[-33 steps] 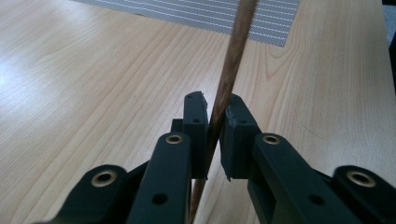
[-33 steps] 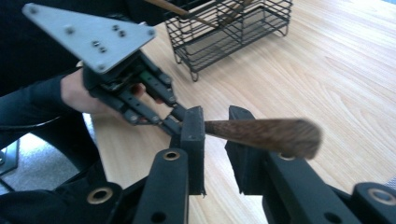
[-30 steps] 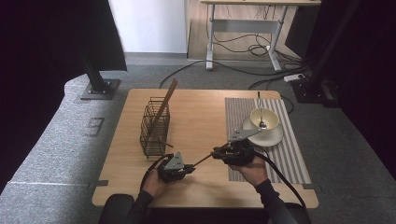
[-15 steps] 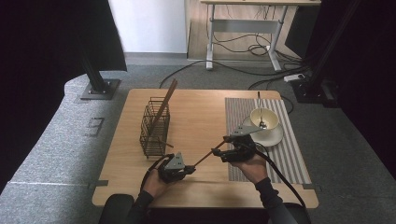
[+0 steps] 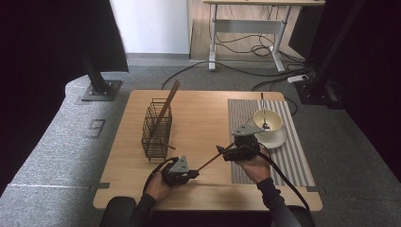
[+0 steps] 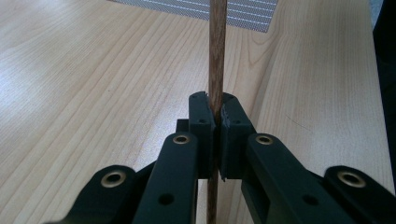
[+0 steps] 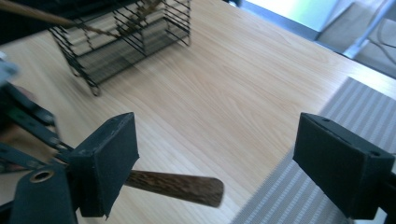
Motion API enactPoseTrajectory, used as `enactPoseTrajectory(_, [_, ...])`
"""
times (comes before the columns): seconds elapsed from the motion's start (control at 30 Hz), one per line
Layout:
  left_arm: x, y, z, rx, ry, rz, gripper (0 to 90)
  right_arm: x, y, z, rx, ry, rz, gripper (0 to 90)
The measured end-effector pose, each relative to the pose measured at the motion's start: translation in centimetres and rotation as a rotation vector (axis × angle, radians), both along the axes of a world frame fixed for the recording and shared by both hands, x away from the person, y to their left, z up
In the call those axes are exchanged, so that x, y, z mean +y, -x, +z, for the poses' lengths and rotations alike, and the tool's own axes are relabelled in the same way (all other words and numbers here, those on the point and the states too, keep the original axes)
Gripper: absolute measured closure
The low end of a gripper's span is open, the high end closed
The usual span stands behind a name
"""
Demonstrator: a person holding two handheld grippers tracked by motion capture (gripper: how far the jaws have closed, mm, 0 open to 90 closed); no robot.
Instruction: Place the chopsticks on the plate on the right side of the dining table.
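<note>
Since a second ago the right gripper (image 5: 226, 152) has been letting go: its jaws, then closed on the wooden stick (image 5: 211, 160), have just been opening and are now standing wide, the stick's rounded end (image 7: 187, 186) lying between them beside the left pad, unclamped. The left gripper (image 5: 193, 174) is clamping the stick's other end tight between closed jaws (image 6: 215, 122). The stick is hanging above the worktop (image 5: 198, 118), its long axis running diagonally from the left gripper up-right toward the striped mat (image 5: 283, 156). The wire basket (image 5: 157, 128) is standing well apart.
</note>
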State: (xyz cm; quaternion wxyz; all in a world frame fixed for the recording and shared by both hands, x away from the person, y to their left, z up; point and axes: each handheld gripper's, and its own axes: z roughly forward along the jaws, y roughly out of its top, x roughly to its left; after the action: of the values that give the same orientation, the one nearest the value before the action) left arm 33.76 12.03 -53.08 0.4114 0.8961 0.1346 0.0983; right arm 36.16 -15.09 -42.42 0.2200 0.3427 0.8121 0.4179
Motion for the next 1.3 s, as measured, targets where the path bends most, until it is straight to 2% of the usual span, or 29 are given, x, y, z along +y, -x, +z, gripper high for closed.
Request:
enactPoseTrajectory(0.23, [0.2, -0.1, -0.1, 0.011, 0.016, -0.001, 85.0, -0.6, -0.6, -1.0, 0.011, 0.031, -0.032, 13.3])
enactPoseTrajectory(0.4, [0.5, -0.2, 0.1, 0.010, 0.052, -0.007, 84.8, -1.8, -1.2, -2.3, 0.036, 0.044, -0.066, 13.3])
enactPoseTrajectory(0.53, [0.5, -0.1, 0.1, 0.011, 0.048, -0.011, 84.6, -2.7, -1.5, -3.4, 0.050, 0.060, -0.093, 13.4])
enactPoseTrajectory(0.8, [0.3, -0.1, 0.1, 0.005, 0.025, -0.026, 84.4, -3.6, -1.9, -5.5, 0.104, 0.057, -0.117, 13.6])
enactPoseTrajectory(0.9, [0.2, 0.0, 0.0, 0.013, 0.016, -0.037, 84.5, -3.6, -1.7, -5.5, 0.106, 0.075, -0.108, 13.7])
enactPoseTrajectory(1.13, [0.0, 0.0, -0.3, 0.032, -0.012, -0.056, 84.6, -4.4, -0.8, -4.2, 0.100, 0.085, -0.090, 13.5])
enactPoseTrajectory(1.3, [-0.2, 0.0, -0.5, 0.043, -0.032, -0.072, 84.5, -4.6, 0.1, -3.9, 0.125, 0.104, -0.037, 13.0])
